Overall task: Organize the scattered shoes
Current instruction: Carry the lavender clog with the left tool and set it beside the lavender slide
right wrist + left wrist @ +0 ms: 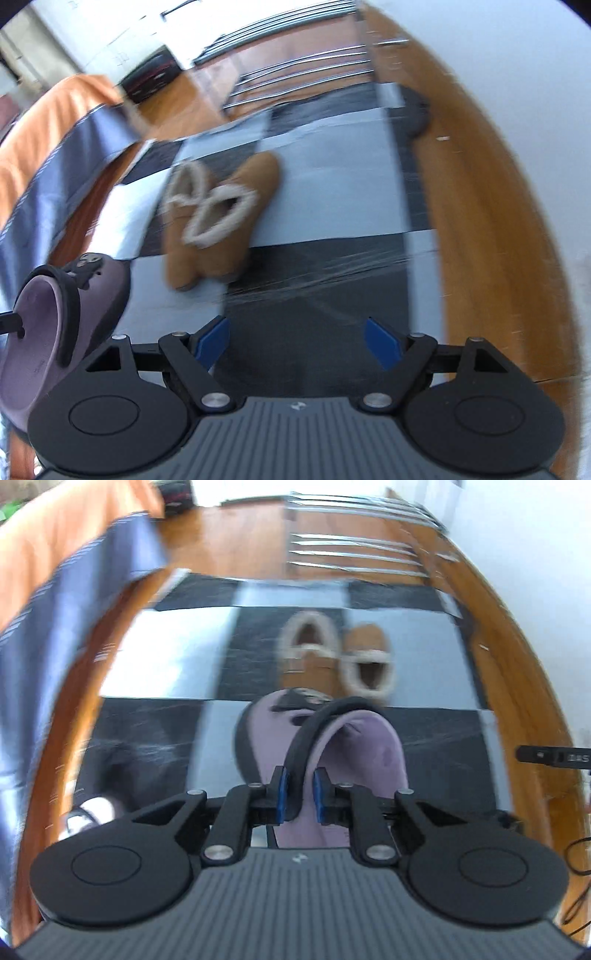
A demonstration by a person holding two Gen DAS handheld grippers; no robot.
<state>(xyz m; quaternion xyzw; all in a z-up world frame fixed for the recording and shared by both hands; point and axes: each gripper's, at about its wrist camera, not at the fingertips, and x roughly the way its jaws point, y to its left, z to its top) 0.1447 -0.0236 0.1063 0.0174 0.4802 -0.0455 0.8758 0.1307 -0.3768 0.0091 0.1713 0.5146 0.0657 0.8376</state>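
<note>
Left wrist view: no brand readable; small pale logo mark on the gripper body, and a black bar [554, 756] at the right edge carries white characters, blurred and unreadable. Left gripper [300, 794] is clenched on the black rim of a purple slipper [369, 746]; both blue pads [282, 794] press that rim from either side, narrow gap. Slipper hangs off the claw, lilac lining facing the camera, dark bow trim at its far end, raised above the checked mat [177, 657]. Beyond it two tan slippers [332, 657] with cream fleece lie side by side on the mat, touching, pointing opposite ways. Metal rack [354, 550] stands past the mat's far edge on the wood floor [236, 539]. Orange cloth [55, 535] and a dark blue sheet at left, blurred. Something white at lower left, cannot tell what. Right wrist view: again only the small logo mark on the body, no legible text. Right gripper [297, 339] is released, blue pads [382, 341] spread wide, nothing between them, only dark mat [332, 184] below. Purple slipper [55, 325] at far left, off the mat, a black finger tip at its rim. Tan slippers [218, 218] ahead and left on the mat, overlapping, motion-blurred. Rack [303, 70] at top, floor [480, 221] at right, a dark round object at the mat's far right corner, unidentifiable.
</note>
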